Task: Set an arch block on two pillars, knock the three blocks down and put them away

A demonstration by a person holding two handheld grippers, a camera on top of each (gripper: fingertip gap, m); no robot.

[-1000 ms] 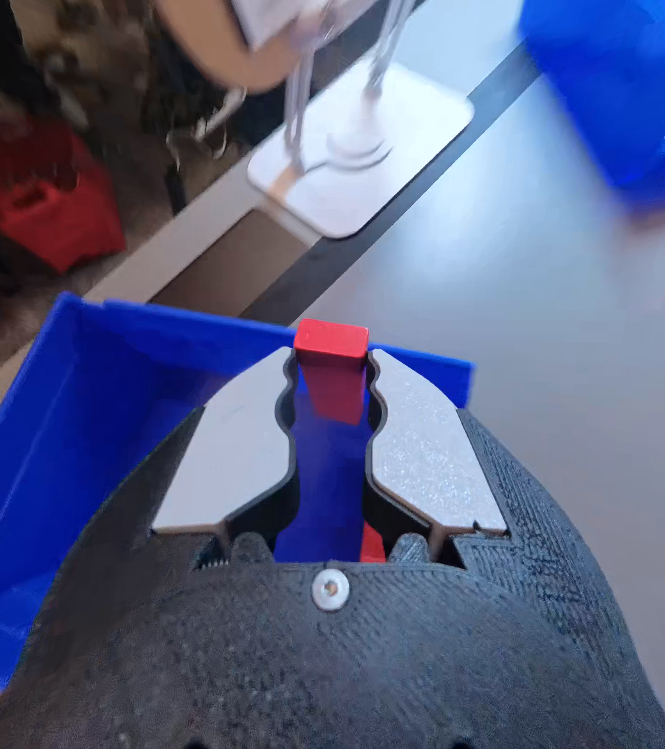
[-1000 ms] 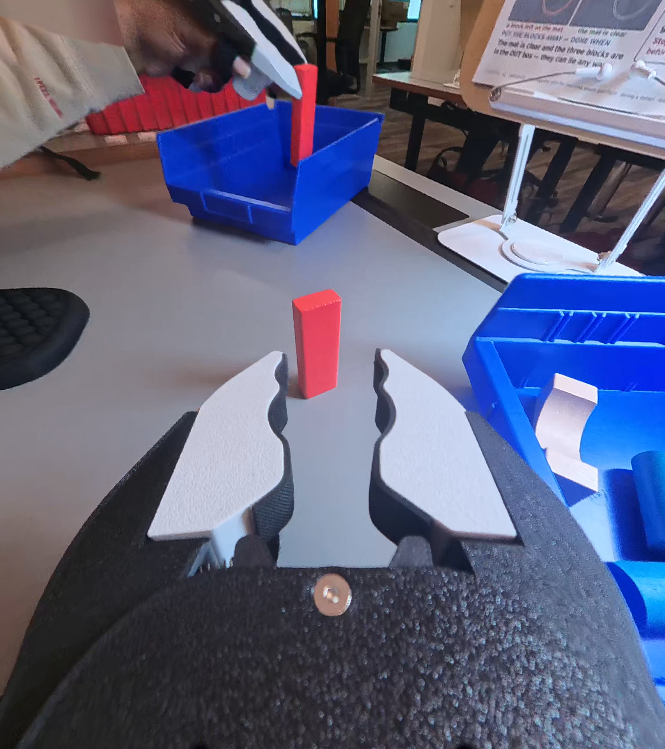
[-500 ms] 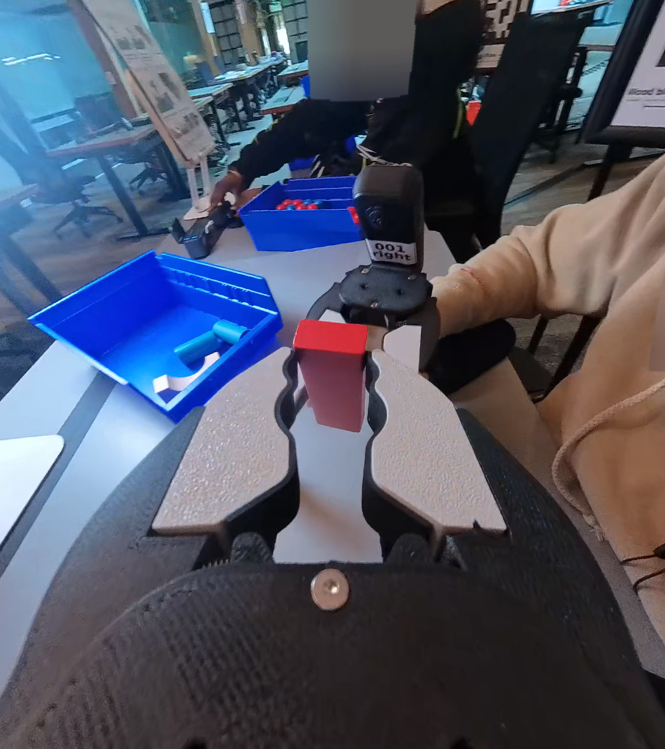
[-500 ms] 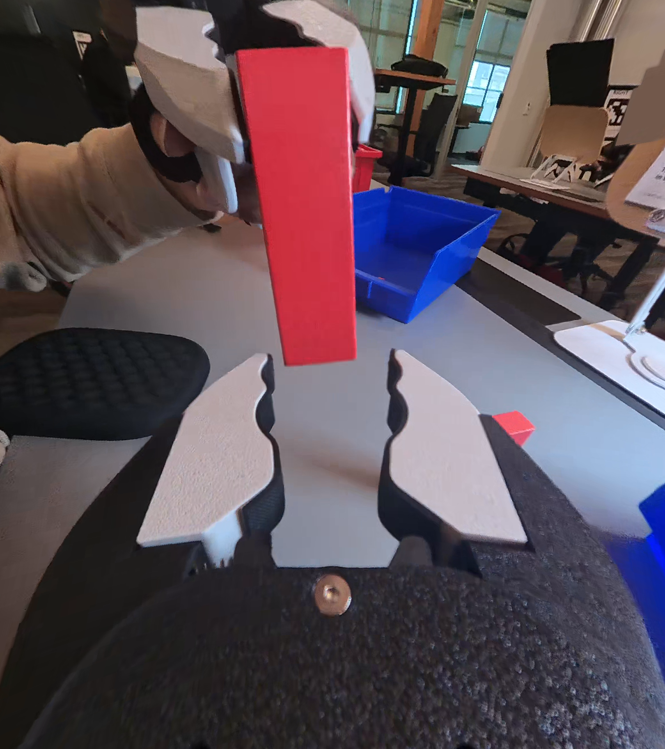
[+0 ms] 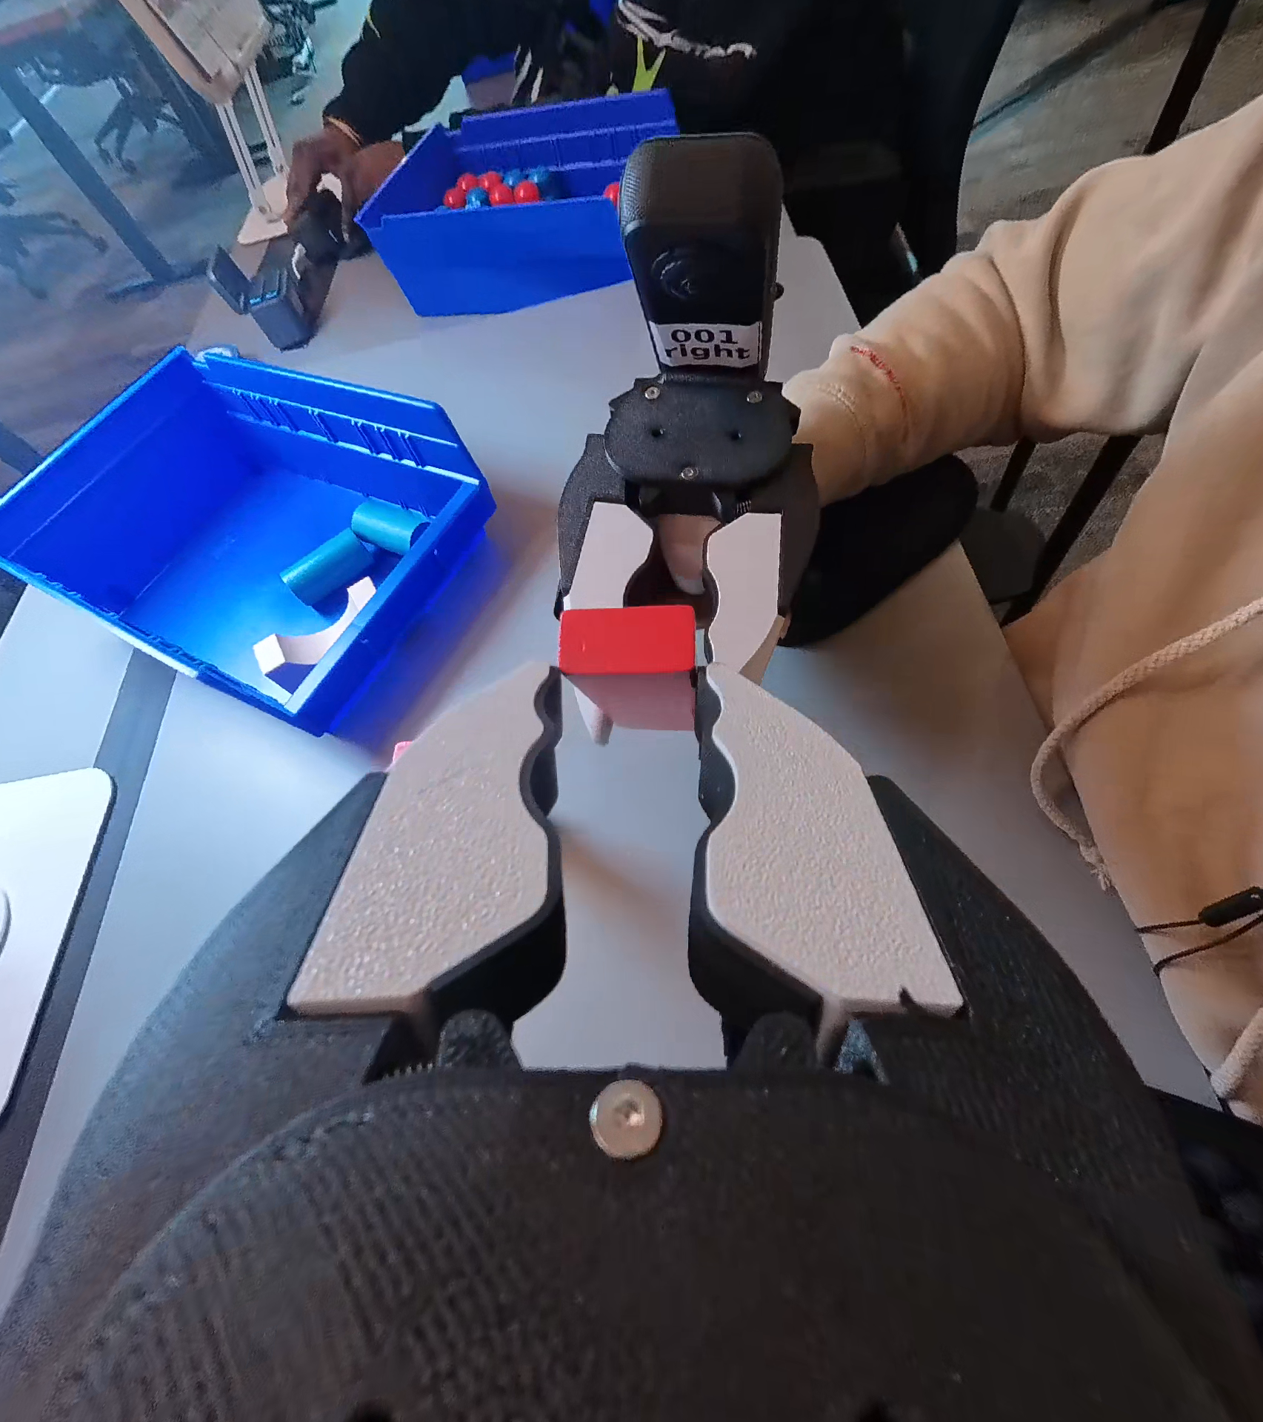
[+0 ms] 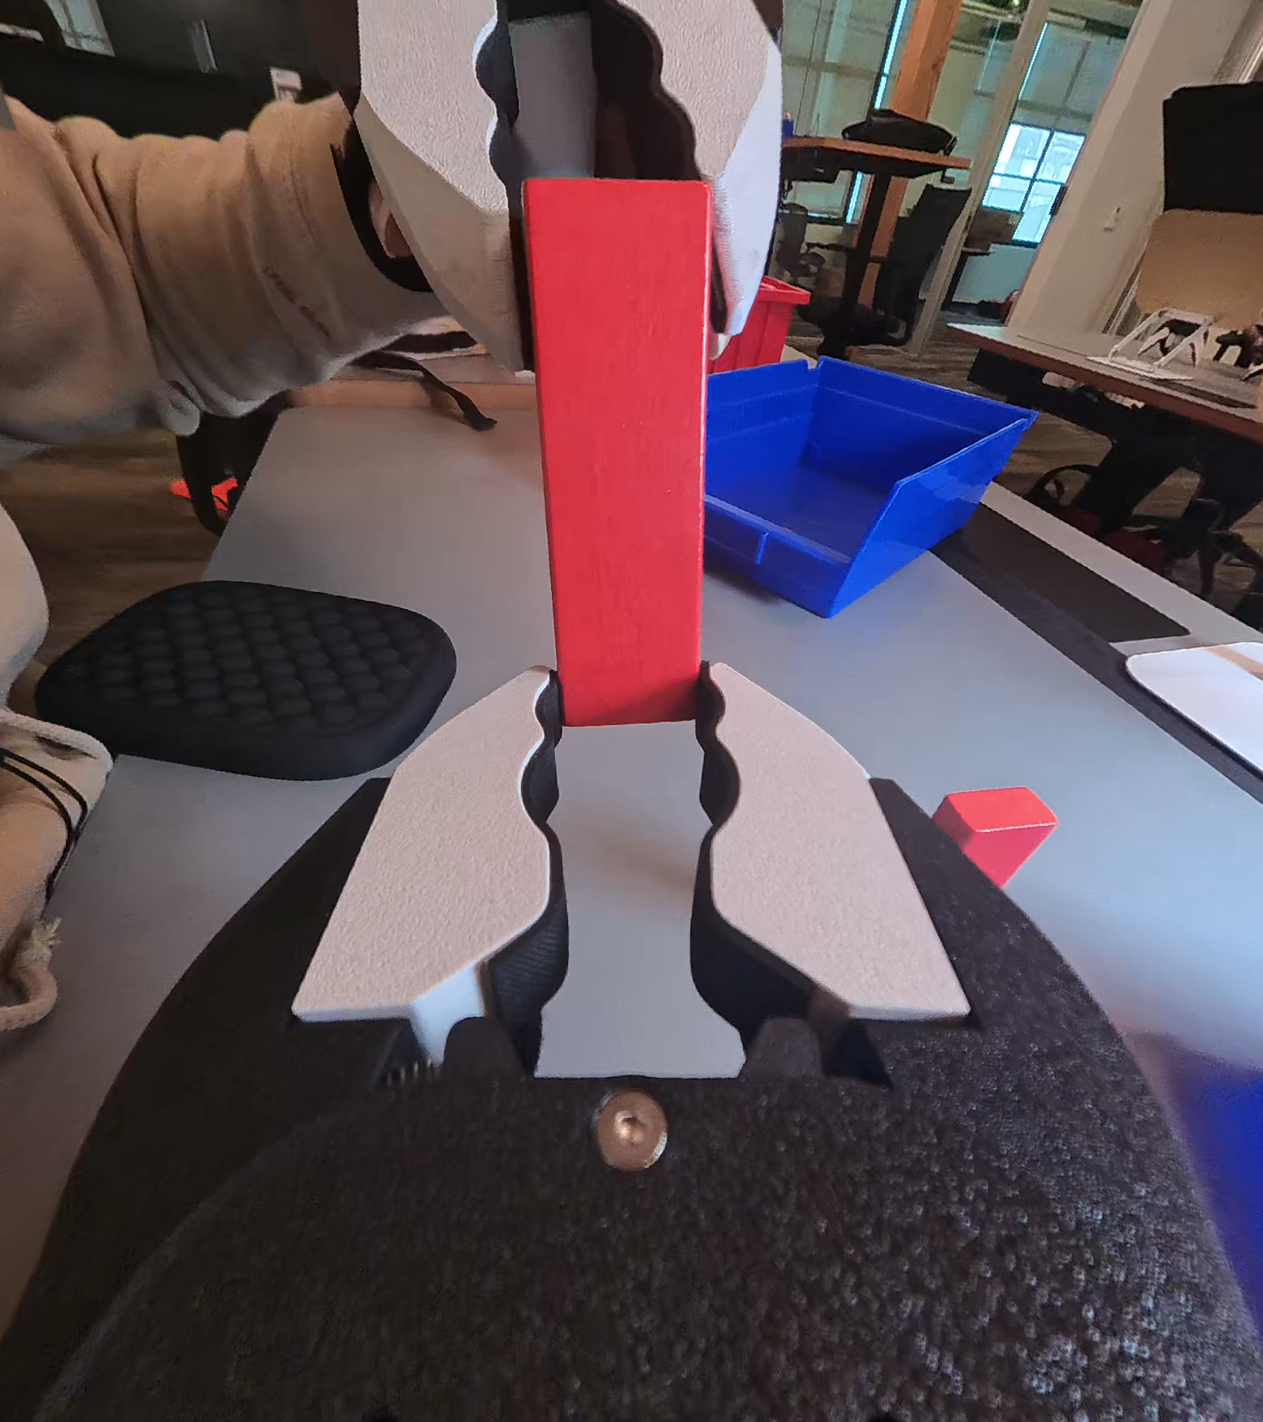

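red block held at both ends

centre frame, the left gripper [image 5: 624, 677] pinches the top of the upright red block [image 6: 620, 454]. the right gripper [image 6: 626, 692] pinches its lower end. a second red block [image 6: 994, 827] lies at right on the table [image 6: 382, 492].

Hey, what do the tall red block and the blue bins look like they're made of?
The tall red block, held at its two ends by both tongs, looks like painted wood: flat matte red faces, crisp edges, faint grain-like streaks, though that is not certain. The blue bins look like moulded plastic: glossy, thin walls with ribs and slots.
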